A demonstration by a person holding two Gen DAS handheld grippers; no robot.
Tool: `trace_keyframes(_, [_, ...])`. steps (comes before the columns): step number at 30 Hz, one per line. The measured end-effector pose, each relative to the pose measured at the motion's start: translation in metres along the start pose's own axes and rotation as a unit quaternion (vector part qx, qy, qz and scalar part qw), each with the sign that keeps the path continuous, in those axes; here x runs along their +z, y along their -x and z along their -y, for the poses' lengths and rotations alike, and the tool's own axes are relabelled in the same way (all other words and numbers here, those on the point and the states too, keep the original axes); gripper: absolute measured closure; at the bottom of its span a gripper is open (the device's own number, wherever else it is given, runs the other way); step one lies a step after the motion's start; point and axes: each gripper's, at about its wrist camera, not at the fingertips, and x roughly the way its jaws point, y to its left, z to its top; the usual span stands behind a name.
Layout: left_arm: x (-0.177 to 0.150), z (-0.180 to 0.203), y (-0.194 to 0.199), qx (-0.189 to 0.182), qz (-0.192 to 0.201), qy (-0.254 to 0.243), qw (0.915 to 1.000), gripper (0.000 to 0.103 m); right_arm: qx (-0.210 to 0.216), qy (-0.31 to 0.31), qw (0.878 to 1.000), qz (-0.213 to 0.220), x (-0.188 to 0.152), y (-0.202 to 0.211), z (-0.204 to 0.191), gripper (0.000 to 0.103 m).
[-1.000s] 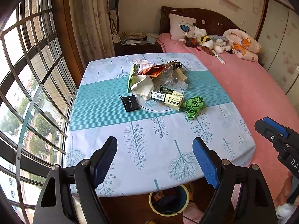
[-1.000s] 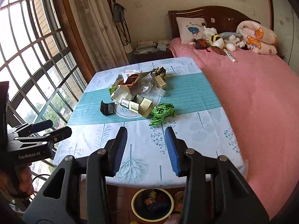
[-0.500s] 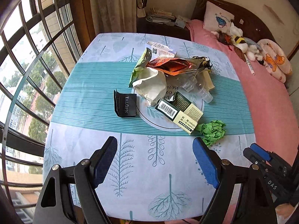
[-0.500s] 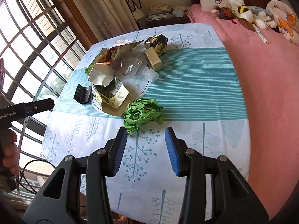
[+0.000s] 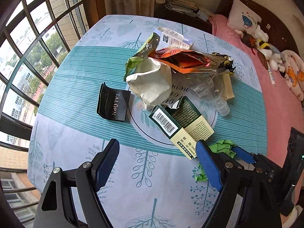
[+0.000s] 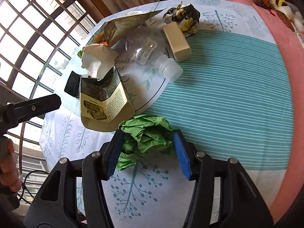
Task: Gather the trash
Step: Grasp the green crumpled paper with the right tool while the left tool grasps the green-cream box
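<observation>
**Right hand-held gripper straddling green paper wad**

The green paper wad (image 6: 146,140) lies on the tabletop (image 6: 228,104), directly between the spread fingers of the right hand-held gripper (image 6: 147,152); neither pad visibly presses it. The wad's long axis appears to run forward-and-back along the fingers. Ahead and to the left sits the torn carton (image 6: 102,98). The left hand-held gripper (image 5: 157,165), also spread and empty, hovers farther off. Judgement: the right one is nearer; closing should secure the wad.

crumpled green paper (image 6: 146,138), teal-striped tablecloth with tree prints (image 6: 228,98), black card (image 5: 113,104), pink bedspread (image 5: 281,98)
</observation>
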Motion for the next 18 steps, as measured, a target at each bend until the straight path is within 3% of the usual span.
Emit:
trace_keyframes(7, [0.014,0.001,-0.03,-0.001,-0.027,0.034,0.9991,0.021,0.01,0.04,0.999,-0.015,0.0,-0.017,-0.007,0.053])
trace_keyframes(10, [0.018,0.003,-0.044,-0.003,-0.042,0.043,0.9982,0.023,0.005,0.061,0.998,-0.019,-0.001,-0.018,-0.01,0.06])
trace_keyframes(18, [0.02,0.014,-0.079,-0.007,-0.073,0.059,0.9955,0.037,0.007,0.052,0.998,-0.025,-0.011,-0.01,0.0,0.064])
